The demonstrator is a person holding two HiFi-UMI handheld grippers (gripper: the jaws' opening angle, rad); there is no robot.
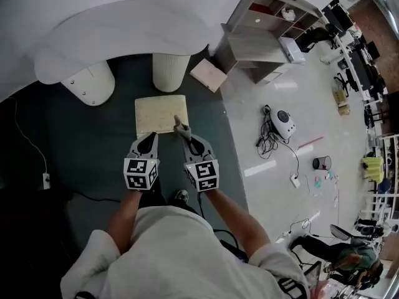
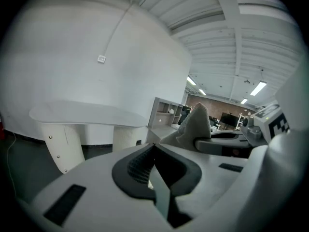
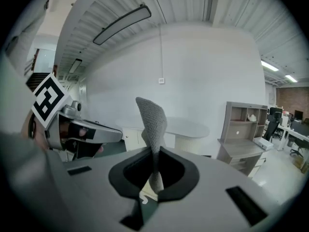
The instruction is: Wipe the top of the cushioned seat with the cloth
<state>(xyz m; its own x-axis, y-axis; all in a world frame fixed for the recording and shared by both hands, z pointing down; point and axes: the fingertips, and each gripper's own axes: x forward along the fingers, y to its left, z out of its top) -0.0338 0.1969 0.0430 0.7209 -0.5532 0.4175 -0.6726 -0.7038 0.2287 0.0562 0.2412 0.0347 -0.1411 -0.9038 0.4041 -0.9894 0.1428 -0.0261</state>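
My right gripper [image 1: 186, 136] had its fingers [image 3: 126, 174] clamped on a fold of the grey cloth [image 3: 151, 119]. The cloth stood up above them, I judge so a loose end could drag across the seat. The cushioned seat [image 1: 159, 114] lay on the dark carpet [image 1: 93, 136], its near edge under the cloth. My left gripper [image 1: 149, 139] hovered alongside, fingers together on nothing, leaving the wiping to the right.

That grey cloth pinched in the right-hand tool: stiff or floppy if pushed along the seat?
Probably soft yet with some body: the grey knitted cloth stands upright above the right tool, only its tip curling. Likely light, since a narrow pinch holds it. Its coarse weave should grip rather than slide.
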